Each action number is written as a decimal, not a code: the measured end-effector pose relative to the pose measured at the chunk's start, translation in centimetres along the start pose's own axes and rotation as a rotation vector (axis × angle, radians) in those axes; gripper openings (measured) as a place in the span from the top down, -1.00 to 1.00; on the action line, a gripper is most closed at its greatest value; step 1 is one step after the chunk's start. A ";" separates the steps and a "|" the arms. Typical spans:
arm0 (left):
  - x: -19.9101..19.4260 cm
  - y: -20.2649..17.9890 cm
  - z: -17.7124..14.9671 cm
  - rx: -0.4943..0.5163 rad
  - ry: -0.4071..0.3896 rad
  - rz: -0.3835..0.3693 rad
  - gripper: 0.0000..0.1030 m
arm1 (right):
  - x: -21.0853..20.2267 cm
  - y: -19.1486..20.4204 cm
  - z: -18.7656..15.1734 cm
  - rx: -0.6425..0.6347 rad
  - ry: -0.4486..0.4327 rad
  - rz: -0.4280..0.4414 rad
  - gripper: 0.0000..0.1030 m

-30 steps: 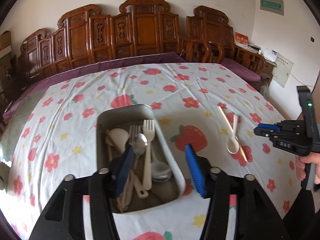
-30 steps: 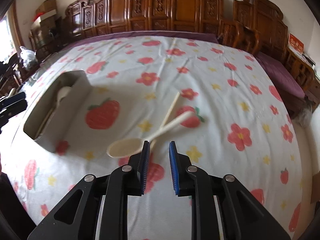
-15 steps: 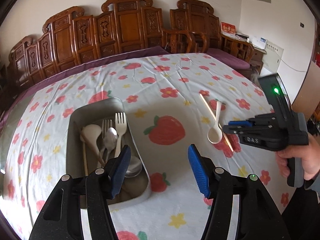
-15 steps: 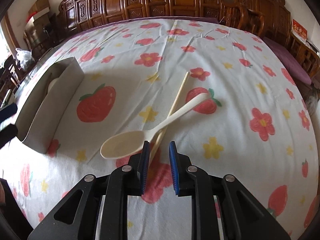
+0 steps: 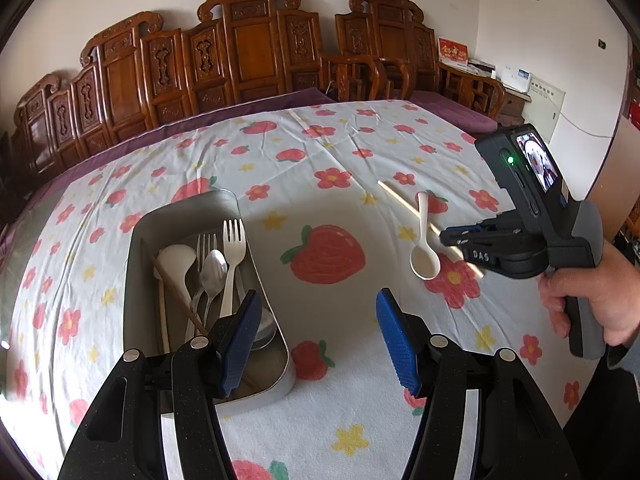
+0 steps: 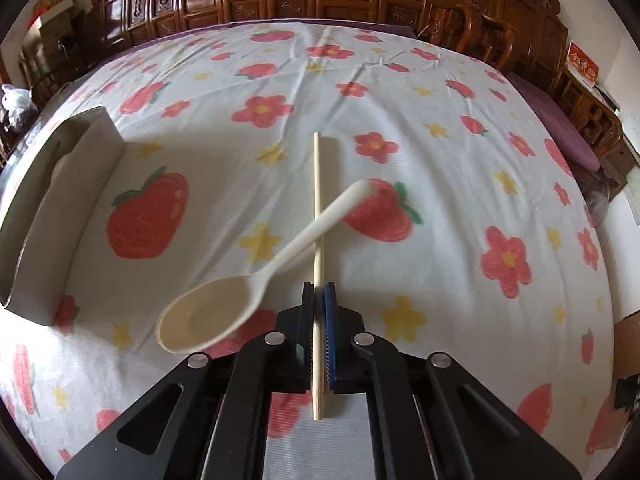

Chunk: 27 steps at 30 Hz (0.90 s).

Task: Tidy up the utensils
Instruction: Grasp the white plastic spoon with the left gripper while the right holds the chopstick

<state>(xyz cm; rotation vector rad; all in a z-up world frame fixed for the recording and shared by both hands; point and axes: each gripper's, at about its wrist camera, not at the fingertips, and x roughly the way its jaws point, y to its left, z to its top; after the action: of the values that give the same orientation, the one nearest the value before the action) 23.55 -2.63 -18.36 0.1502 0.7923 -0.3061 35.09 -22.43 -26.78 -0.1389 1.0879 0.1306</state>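
Observation:
A pale wooden chopstick (image 6: 318, 184) lies on the flowered cloth, and my right gripper (image 6: 319, 292) is shut on its near end. A cream plastic spoon (image 6: 224, 304) crosses over that chopstick, bowl to the left. In the left wrist view the same spoon (image 5: 424, 256) and chopstick (image 5: 400, 198) lie right of centre, with the right gripper (image 5: 448, 236) low over them in a person's hand (image 5: 592, 300). My left gripper (image 5: 316, 320) stands open and holds nothing, above the near right corner of the metal tray (image 5: 256, 256). That tray holds forks, spoons and another chopstick.
The tray (image 6: 48, 208) shows at the left edge of the right wrist view. A strawberry-and-flower tablecloth (image 5: 328, 256) covers the table. Carved wooden chairs (image 5: 256, 48) line the far side, with a purple cushion (image 6: 560, 128) at the right.
My right gripper has come down over the chopstick's near end and closed on it. The left gripper has shifted right, from over the tray's middle to its right corner, still open.

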 end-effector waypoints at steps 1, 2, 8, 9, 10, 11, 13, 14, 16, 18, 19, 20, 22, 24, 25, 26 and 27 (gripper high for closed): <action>0.0 0.0 0.0 -0.002 0.001 -0.002 -0.10 | -0.1 -0.3 0.1 -0.004 -0.005 -0.014 0.90; 0.0 0.0 -0.1 -0.005 0.004 -0.004 -0.11 | -0.1 -0.7 0.1 -0.002 -0.008 -0.034 0.90; 0.4 -0.9 0.2 -0.016 0.016 -0.016 -0.10 | -0.6 -4.4 0.2 0.067 -0.022 -0.097 0.90; 0.5 -1.2 0.3 -0.012 0.022 -0.017 -0.10 | -0.7 -4.9 0.1 0.071 -0.024 -0.099 0.90; 0.6 -1.5 0.4 -0.006 0.024 -0.016 -0.10 | -0.8 -5.5 0.0 0.075 -0.027 -0.105 0.90; 0.7 -1.8 0.5 0.004 0.026 -0.013 -0.10 | -0.9 -5.9 -0.2 0.076 -0.029 -0.114 0.90; 1.0 -2.6 0.9 0.031 0.033 -0.002 -0.10 | -1.2 -6.9 -0.6 0.079 -0.034 -0.130 0.89; 1.2 -2.9 1.1 0.038 0.035 -0.001 -0.10 | -1.2 -7.4 -0.9 0.085 -0.033 -0.133 0.89; 1.7 -3.6 1.7 0.043 0.038 -0.014 -0.10 | -1.3 -8.6 -1.3 0.095 -0.035 -0.122 0.89; 2.6 -4.2 2.4 0.037 0.053 -0.030 -0.10 | -1.4 -9.3 -1.7 0.096 -0.037 -0.124 0.89; 3.2 -4.7 2.9 0.032 0.064 -0.046 -0.10 | -1.7 -9.8 -2.0 0.103 -0.043 -0.116 0.89; 3.6 -5.0 3.2 0.033 0.069 -0.051 -0.10 | -2.0 -10.3 -2.3 0.111 -0.050 -0.103 0.89; 4.9 -5.9 4.0 0.041 0.085 -0.060 -0.10 | -2.7 -10.8 -2.9 0.108 -0.060 -0.091 0.89; 6.3 -6.5 4.6 0.044 0.105 -0.066 -0.07 | -3.2 -11.0 -3.4 0.093 -0.068 -0.090 0.89; 6.9 -6.7 4.9 0.045 0.117 -0.067 -0.03 | -3.4 -11.0 -3.8 0.085 -0.072 -0.082 0.89; 7.6 -7.0 5.1 0.046 0.131 -0.070 0.02 | -3.6 -11.1 -4.2 0.080 -0.073 -0.076 0.89; 8.3 -7.3 5.4 0.049 0.145 -0.075 0.03 | -3.7 -11.1 -4.4 0.077 -0.074 -0.070 0.89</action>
<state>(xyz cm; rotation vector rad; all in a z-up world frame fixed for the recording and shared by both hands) 30.32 -12.62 -20.77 0.1903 0.9360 -0.3884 31.45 -34.25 -24.97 -0.1024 1.0114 0.0307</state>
